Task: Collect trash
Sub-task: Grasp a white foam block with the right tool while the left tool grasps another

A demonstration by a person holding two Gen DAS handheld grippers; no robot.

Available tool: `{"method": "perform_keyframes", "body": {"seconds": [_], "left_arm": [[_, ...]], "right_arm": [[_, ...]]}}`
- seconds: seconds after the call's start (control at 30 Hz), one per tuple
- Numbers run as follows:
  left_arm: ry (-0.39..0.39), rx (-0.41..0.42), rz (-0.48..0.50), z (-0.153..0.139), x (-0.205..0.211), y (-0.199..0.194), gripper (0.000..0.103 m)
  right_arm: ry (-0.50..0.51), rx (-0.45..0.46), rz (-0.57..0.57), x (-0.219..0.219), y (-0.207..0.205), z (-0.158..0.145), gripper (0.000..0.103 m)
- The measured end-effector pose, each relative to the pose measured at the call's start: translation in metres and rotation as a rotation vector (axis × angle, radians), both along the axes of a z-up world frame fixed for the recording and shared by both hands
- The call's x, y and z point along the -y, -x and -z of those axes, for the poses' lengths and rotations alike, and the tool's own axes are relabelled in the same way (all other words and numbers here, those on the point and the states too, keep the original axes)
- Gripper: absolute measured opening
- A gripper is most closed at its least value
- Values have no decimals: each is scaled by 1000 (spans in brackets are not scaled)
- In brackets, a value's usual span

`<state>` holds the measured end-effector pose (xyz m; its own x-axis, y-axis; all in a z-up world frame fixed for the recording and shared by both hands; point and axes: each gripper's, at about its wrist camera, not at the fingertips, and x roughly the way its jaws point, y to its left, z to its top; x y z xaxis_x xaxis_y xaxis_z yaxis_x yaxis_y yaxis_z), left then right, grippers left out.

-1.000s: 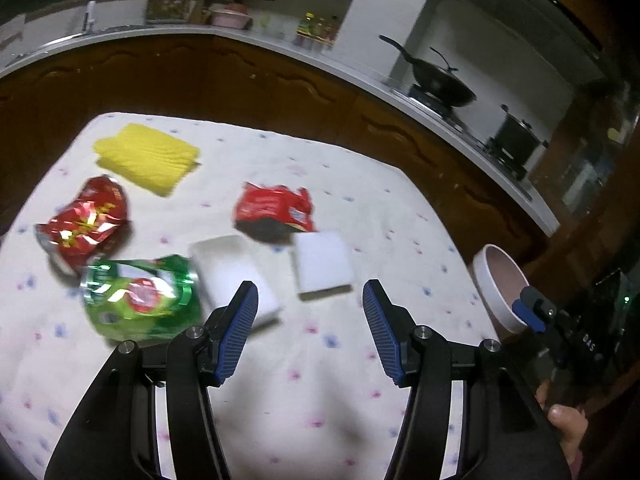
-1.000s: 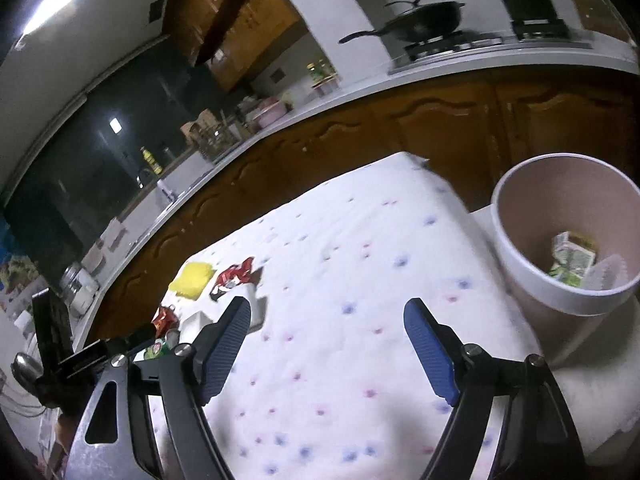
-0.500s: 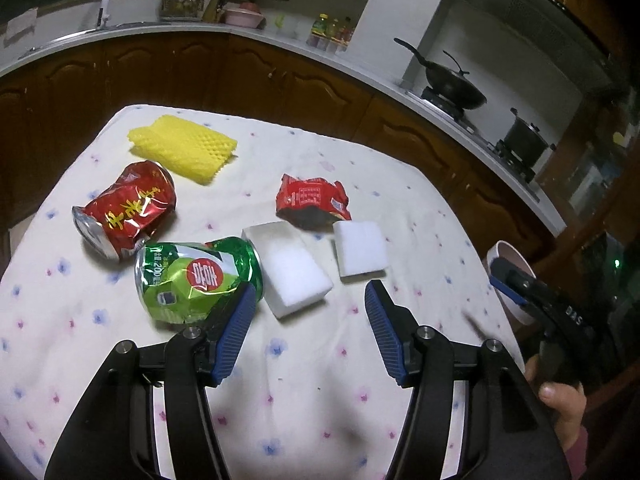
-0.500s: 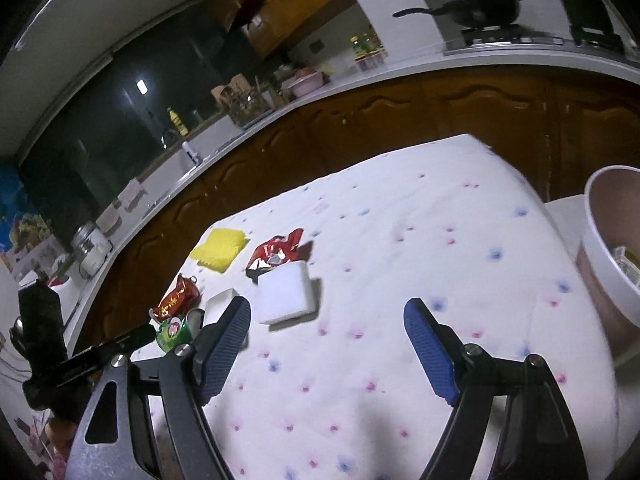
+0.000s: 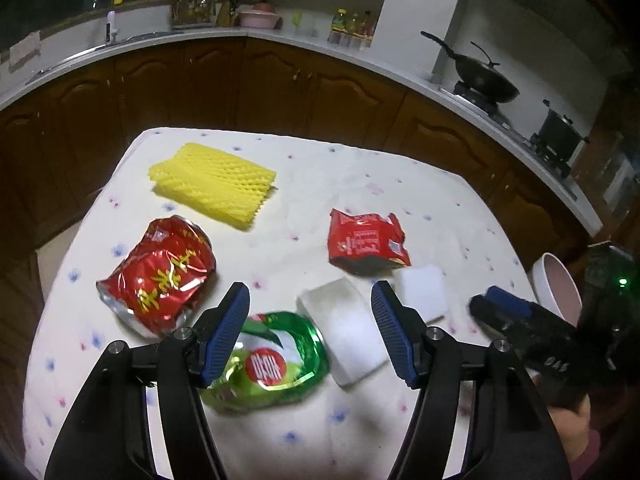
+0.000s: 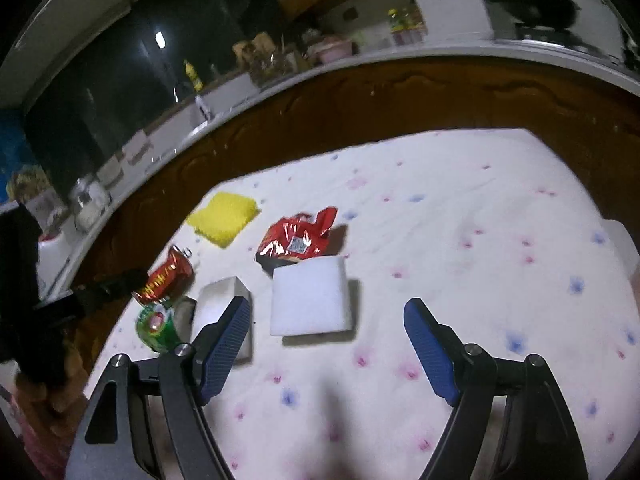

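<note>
Trash lies on a flowered white tablecloth [image 5: 304,432]. A crushed green can [image 5: 276,364] lies just under my open, empty left gripper [image 5: 310,336], with a crushed red can [image 5: 160,276] to its left. Beyond are a yellow foam net [image 5: 212,184], a red wrapper [image 5: 364,240] and two white foam blocks [image 5: 344,328] [image 5: 422,292]. My right gripper [image 6: 326,350] is open and empty, hovering in front of the larger white block [image 6: 310,296]. The red wrapper [image 6: 296,238], yellow net [image 6: 224,216], red can [image 6: 166,276] and green can [image 6: 158,326] lie beyond and to its left.
A pink-lined white bin [image 5: 556,288] stands off the table's right edge. Dark wooden cabinets and a white counter [image 5: 280,40] with a wok [image 5: 480,80] curve behind the table. The other gripper and hand show at the right of the left wrist view [image 5: 532,328].
The left gripper has moved forward and down over the green can. The right gripper has swung left from the bin toward the white block; the bin has left its view.
</note>
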<state>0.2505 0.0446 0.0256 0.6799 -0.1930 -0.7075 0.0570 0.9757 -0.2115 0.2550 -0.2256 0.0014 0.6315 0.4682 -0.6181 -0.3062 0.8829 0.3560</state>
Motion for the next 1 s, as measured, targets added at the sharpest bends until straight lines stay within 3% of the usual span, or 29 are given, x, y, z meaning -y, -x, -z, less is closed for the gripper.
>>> {"method": "perform_keyframes", "body": {"seconds": [0.2, 0.23, 0.27, 0.33, 0.47, 0.63, 0.77, 1.0], "left_arm": [[-10, -28, 44, 4, 5, -22, 69], [-10, -32, 48, 4, 6, -25, 69], [-9, -37, 52, 5, 9, -29, 69], [-13, -50, 75, 6, 14, -34, 69], [-24, -76, 126, 12, 25, -34, 70], [-117, -81, 162, 16, 44, -30, 74], [-194, -183, 222, 36, 63, -38, 74], [-355, -218, 218, 57, 92, -39, 75]], "right_arm": [[53, -63, -52, -28, -30, 22, 79], [66, -77, -65, -33, -33, 27, 72], [81, -81, -71, -35, -36, 29, 45], [88, -88, -67, -35, -36, 35, 43], [44, -84, -55, -14, -30, 29, 27], [15, -49, 9, 20, -8, 16, 23], [-34, -35, 53, 41, 2, 10, 23], [-85, 20, 124, 72, 18, -9, 23]]}}
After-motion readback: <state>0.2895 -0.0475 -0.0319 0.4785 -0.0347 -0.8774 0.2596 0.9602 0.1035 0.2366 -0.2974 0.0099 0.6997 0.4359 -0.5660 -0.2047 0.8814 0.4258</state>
